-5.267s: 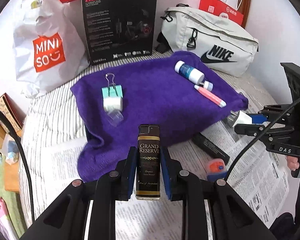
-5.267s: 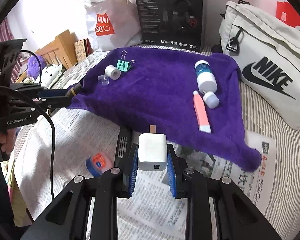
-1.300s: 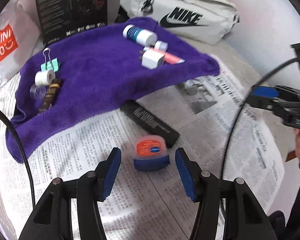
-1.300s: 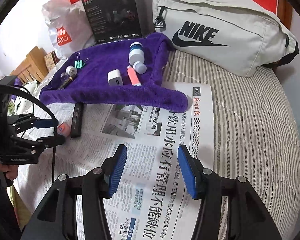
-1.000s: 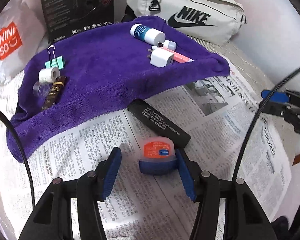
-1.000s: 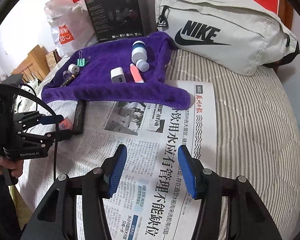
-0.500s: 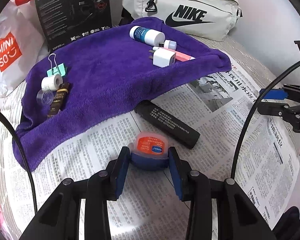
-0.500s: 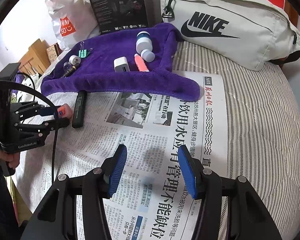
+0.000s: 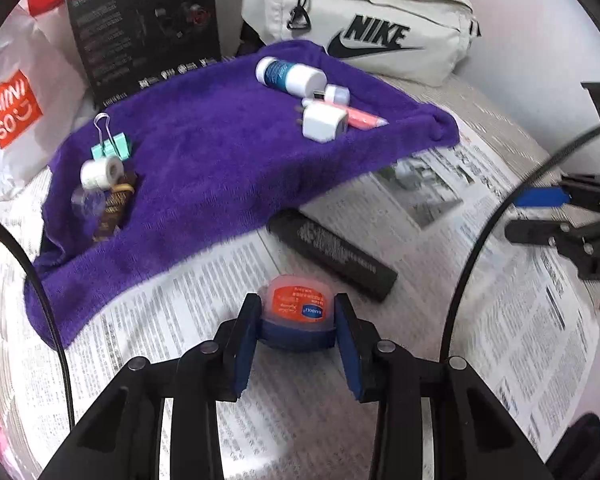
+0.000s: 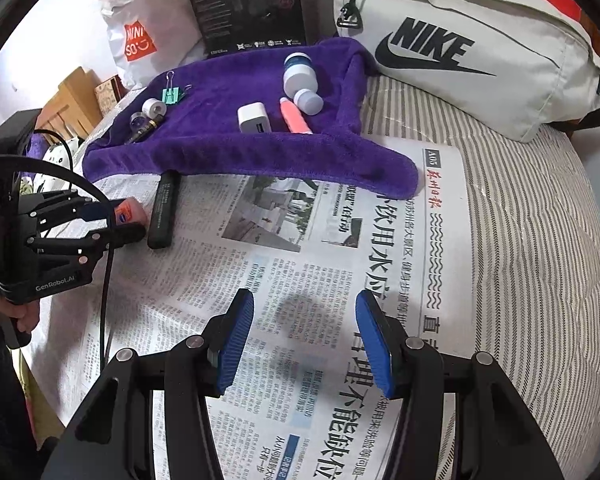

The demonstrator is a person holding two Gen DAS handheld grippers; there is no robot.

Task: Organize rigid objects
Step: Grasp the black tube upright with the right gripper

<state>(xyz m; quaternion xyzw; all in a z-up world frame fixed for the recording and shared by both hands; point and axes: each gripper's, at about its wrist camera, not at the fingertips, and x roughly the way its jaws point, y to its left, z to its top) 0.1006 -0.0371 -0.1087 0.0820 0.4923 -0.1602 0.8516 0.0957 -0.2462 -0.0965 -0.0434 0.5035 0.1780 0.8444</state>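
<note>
Blue pads of my left gripper (image 9: 296, 330) have just been closing, and they now sit against both sides of the small orange-lidded balm jar (image 9: 297, 312), which a second ago lay loose between wide jaws on the newspaper (image 9: 500, 320). The frame is smeared, so I cannot say whether the jar has left the paper; my guess is that it is clamped but barely lifted, if at all. Just beyond it, the black tube (image 9: 332, 254) lies on the newspaper, close to the jar but apart from it, with one end near the edge of the purple towel (image 9: 220, 160).

On that towel the sorted pieces sit in two groups: white charger (image 9: 324, 122), pink tube (image 9: 362, 119) and blue-and-white bottle (image 9: 290, 76) toward the far right; binder clip (image 9: 110, 146), tape roll (image 9: 101, 172) and dark lighter (image 9: 114, 210) at the left.

My right gripper (image 10: 306, 342) hangs over bare newspaper with its jaws apart and nothing between them.

With the jar gripped, I judge the next move is to carry it onto the towel, leaving only the black tube to collect
</note>
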